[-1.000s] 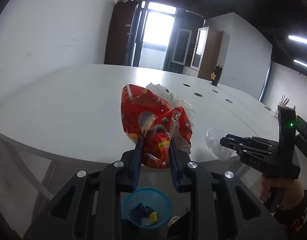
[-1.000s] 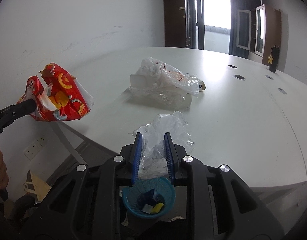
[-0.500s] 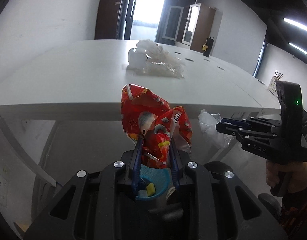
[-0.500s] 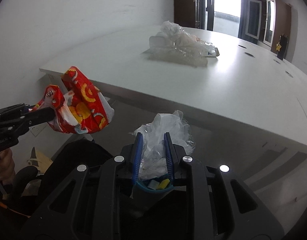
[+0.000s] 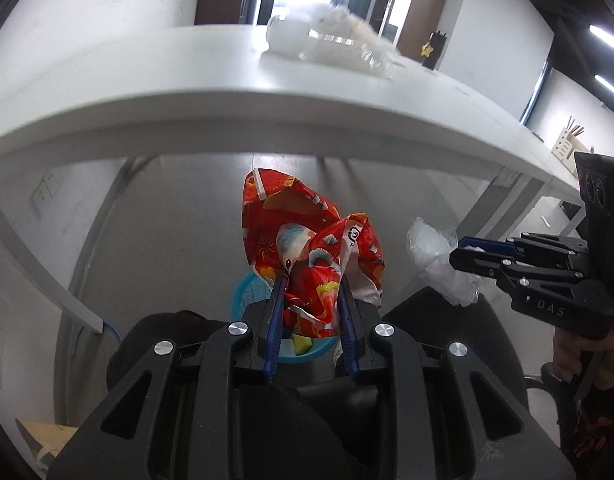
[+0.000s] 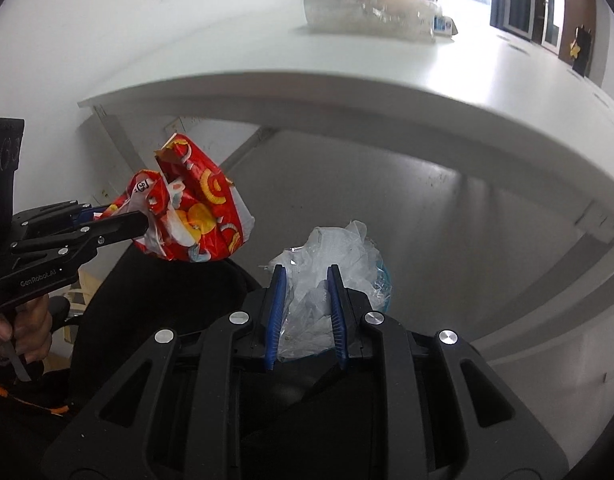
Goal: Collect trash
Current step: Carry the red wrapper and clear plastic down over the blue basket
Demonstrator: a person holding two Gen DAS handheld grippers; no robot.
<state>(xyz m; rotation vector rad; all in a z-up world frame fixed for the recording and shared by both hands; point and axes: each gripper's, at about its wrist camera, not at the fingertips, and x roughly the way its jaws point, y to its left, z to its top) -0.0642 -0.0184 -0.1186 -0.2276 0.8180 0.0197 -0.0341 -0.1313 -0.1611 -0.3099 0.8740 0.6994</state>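
My left gripper (image 5: 312, 280) is shut on a crumpled red snack wrapper (image 5: 307, 240), held below the table edge and just above a blue mesh bin (image 5: 247, 296). In the right wrist view the same wrapper (image 6: 195, 208) hangs at the left from the left gripper (image 6: 141, 220). My right gripper (image 6: 305, 270) is shut on a wad of clear plastic (image 6: 331, 260); the blue bin's rim (image 6: 385, 280) peeks out behind it. From the left wrist view the right gripper (image 5: 459, 252) holds the clear plastic (image 5: 435, 256) at the right.
A pile of clear plastic bags (image 5: 335, 36) lies on the white table (image 5: 187, 76) above; it shows too in the right wrist view (image 6: 371, 4). A black chair (image 5: 447, 344) stands beside the bin. A person's hand (image 6: 27, 328) grips the left tool's handle.
Both grippers have sunk from above the tabletop to below its edge, tilting downward, each still holding its trash. The blue bin now lies right under the held pieces.
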